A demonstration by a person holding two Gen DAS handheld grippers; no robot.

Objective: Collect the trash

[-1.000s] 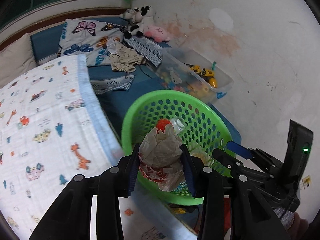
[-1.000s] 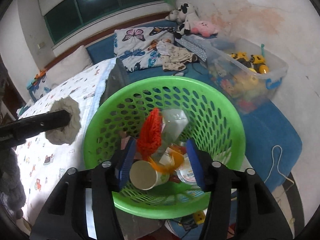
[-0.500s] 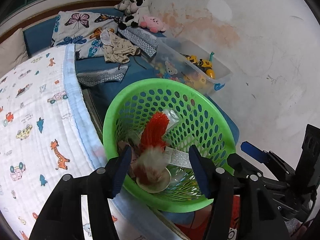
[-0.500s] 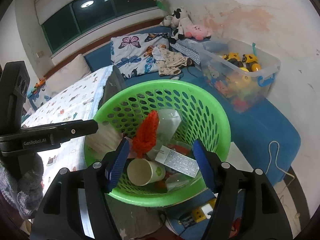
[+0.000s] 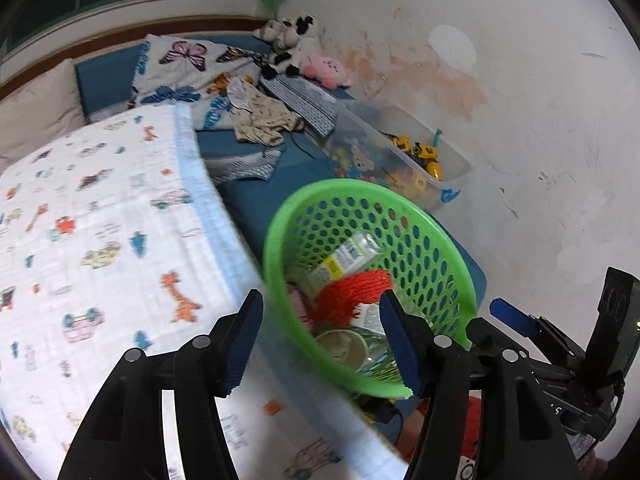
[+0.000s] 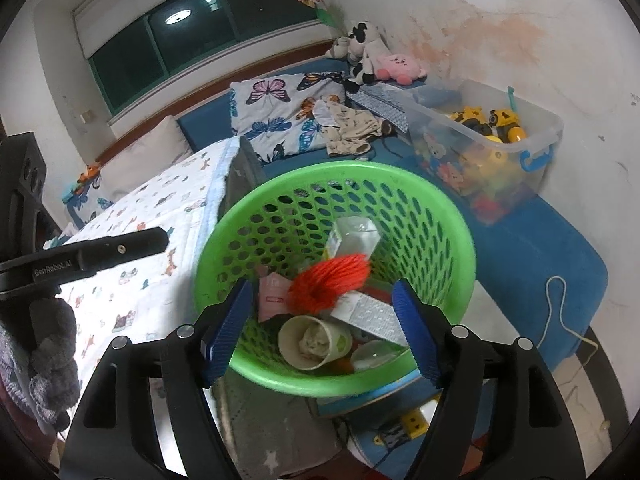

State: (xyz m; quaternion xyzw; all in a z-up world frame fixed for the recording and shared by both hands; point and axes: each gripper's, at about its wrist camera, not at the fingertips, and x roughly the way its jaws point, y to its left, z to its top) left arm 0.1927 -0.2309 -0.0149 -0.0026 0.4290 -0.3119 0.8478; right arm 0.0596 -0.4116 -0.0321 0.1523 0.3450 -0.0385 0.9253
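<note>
We judge the collecting to be far along. The green basket (image 6: 432, 216) stands beside the bed (image 5: 100, 216), and inside it we see a paper cup (image 6: 316, 342), an orange net (image 6: 332, 280), a clear carton (image 6: 354, 240) and a white packet (image 6: 370, 316). The left gripper (image 5: 320, 344) is over the near rim of the basket, its fingers about half open and empty. The right gripper (image 6: 320, 328) is also above the basket; its fingers are opening, with nothing between them. On the bed near the basket we see no loose trash; other places are not visible.
</note>
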